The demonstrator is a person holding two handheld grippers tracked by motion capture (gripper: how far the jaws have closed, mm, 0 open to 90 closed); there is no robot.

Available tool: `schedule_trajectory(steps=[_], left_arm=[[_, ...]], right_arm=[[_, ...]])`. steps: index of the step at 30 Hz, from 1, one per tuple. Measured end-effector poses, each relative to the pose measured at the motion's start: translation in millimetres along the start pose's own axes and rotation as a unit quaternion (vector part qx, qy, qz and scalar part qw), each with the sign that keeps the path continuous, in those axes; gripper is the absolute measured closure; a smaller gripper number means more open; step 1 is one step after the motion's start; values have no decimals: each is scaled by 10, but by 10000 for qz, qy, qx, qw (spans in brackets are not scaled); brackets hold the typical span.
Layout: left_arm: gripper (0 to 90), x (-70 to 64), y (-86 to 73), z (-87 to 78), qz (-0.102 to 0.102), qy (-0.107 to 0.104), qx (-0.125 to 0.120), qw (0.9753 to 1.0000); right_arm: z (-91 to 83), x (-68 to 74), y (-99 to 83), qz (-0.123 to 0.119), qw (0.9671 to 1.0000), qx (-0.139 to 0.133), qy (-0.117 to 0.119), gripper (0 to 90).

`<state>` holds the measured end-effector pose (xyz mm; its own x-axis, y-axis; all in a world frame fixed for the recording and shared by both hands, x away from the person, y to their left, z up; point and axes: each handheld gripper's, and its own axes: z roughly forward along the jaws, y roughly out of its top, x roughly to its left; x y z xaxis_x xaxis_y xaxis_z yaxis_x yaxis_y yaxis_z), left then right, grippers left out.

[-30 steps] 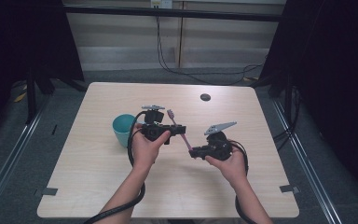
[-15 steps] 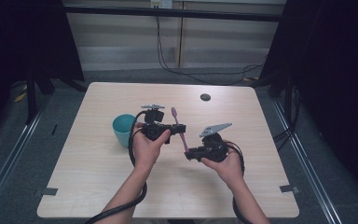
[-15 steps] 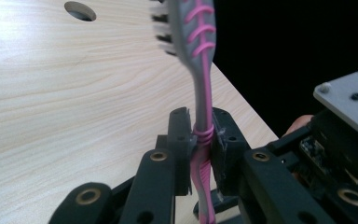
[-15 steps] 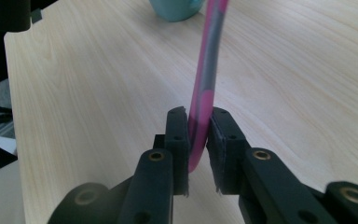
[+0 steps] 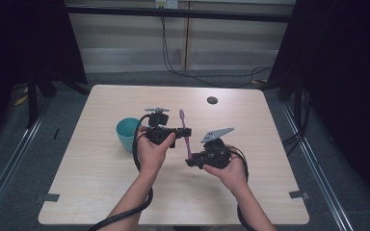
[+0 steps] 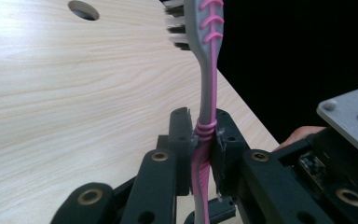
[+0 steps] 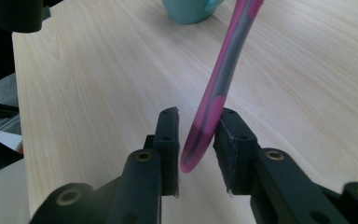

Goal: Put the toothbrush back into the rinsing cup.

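1. Left claw (image 6: 200, 154) is clamped on the pink-and-grey toothbrush (image 5: 185, 131) at mid-handle, held above the middle of the tabletop (image 5: 270, 144).
2. The toothbrush's long axis runs toward the far edge, bristle head (image 6: 182, 23) at the far end, handle tip (image 7: 191, 156) nearest the person.
3. Right claw (image 7: 196, 149) stands apart, jaws flanking that tip, one jaw touching it.
4. A teal cup (image 5: 126, 134) sits beside the left hand (image 5: 151, 149).

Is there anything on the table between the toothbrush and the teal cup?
Nothing visible does. The toothbrush, clamped in the left gripper, is held up beside the teal cup, with bare table around them.
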<state>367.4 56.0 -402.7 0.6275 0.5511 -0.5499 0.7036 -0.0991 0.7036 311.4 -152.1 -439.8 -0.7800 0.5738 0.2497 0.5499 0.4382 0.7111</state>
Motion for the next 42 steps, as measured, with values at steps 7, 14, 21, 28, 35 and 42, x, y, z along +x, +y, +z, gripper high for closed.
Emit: schedule_trajectory(steps=[7, 14, 21, 28, 35, 42], left_arm=[[805, 30, -20, 1, -36, 40, -21, 10000], [805, 41, -30, 25, -74, 50, -6, 10000], [806, 57, -20, 5, -139, 35, -86, 9999], [806, 59, 11, -62, -151, -33, -127, 9998], [806, 108, 32, -175, -148, -10, -160, 9998], [806, 113, 53, -228, -89, 41, -166, 9998]], right_arm=[[50, 29, 2, -40, 10000, 64, -26, 680], [92, 64, 14, -52, 9999, 80, 85, 643], [91, 81, 38, -128, 9999, 74, 90, 593], [98, 27, -20, -83, 9999, 59, 66, 485], [35, -99, -159, 6, 9999, 71, -142, 335], [-7, -193, -331, 75, 9993, 133, -344, 278]])
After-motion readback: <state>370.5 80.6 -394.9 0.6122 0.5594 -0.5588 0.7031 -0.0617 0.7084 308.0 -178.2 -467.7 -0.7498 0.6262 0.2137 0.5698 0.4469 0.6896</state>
